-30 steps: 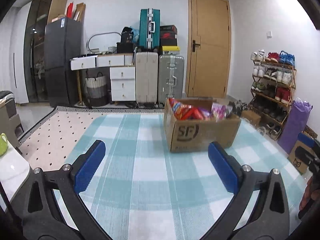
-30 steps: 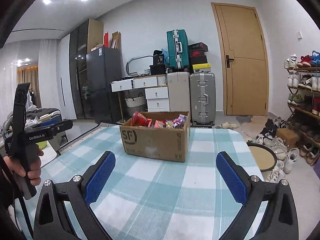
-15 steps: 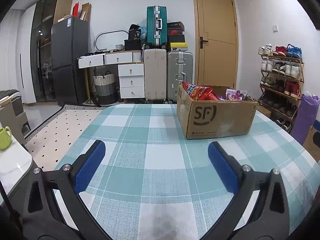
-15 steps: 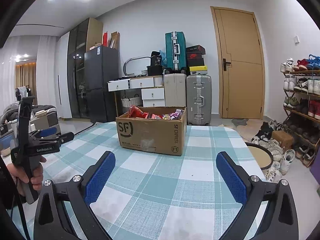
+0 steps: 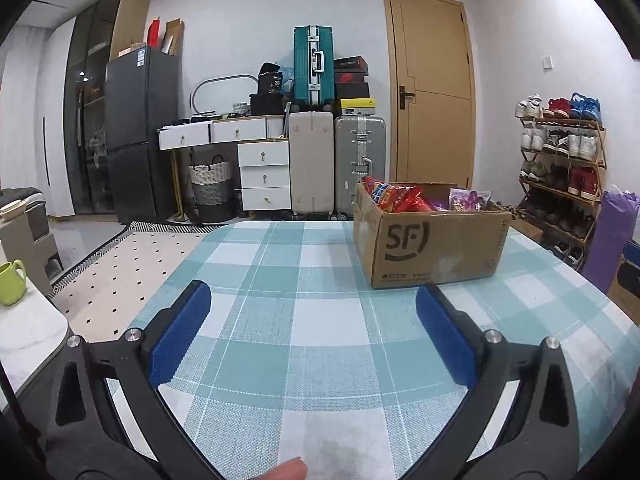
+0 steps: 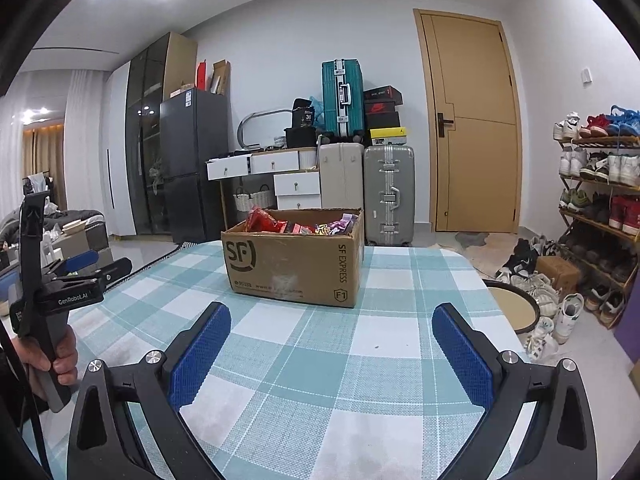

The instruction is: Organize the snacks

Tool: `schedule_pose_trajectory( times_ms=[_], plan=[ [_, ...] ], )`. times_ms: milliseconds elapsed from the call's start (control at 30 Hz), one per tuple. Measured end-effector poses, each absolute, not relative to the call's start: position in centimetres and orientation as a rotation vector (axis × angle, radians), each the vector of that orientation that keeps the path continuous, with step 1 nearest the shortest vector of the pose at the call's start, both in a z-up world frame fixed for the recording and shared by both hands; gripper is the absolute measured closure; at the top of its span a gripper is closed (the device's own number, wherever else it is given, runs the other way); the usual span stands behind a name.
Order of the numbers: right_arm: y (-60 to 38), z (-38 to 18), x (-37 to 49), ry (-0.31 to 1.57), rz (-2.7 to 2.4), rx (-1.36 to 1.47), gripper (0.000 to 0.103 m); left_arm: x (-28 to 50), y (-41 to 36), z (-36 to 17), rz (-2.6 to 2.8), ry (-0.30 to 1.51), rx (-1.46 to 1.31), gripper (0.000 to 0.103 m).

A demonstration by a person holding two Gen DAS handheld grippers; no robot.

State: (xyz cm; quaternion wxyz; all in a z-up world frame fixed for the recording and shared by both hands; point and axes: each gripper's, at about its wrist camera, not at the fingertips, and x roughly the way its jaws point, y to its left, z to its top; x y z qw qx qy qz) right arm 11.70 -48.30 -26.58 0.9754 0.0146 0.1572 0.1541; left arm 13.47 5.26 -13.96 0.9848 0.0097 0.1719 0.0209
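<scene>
A brown cardboard box marked SF (image 5: 432,248) stands on the far part of the teal checked tablecloth (image 5: 312,344). It holds several snack packets (image 5: 400,198), red at the left and purple at the right. The box also shows in the right wrist view (image 6: 294,262), with the packets (image 6: 304,226) inside. My left gripper (image 5: 312,300) is open and empty, low over the cloth, short of the box. My right gripper (image 6: 331,320) is open and empty, in front of the box. The left gripper also shows at the left edge of the right wrist view (image 6: 86,266).
The table's right edge (image 6: 492,300) drops to a floor with shoes and a round tray (image 6: 516,308). A shoe rack (image 5: 560,176) stands at the right. Suitcases (image 5: 336,164), drawers and a fridge (image 5: 140,132) line the back wall. A green mug (image 5: 12,282) sits on a side counter.
Both grippers have sunk lower and tilted towards level, so the box now sits higher in the views. The left view has swung left, putting the box to its right. Both stay open.
</scene>
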Motion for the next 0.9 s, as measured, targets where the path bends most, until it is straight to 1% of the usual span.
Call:
schedule_pose_trajectory(
  times_ms=[900],
  plan=[
    [-47.91,-26.86,11.32,0.314,0.309,0.027,0.000,13.26,5.22,-14.53,0.032,0.334,0.005,0.000]
  ],
)
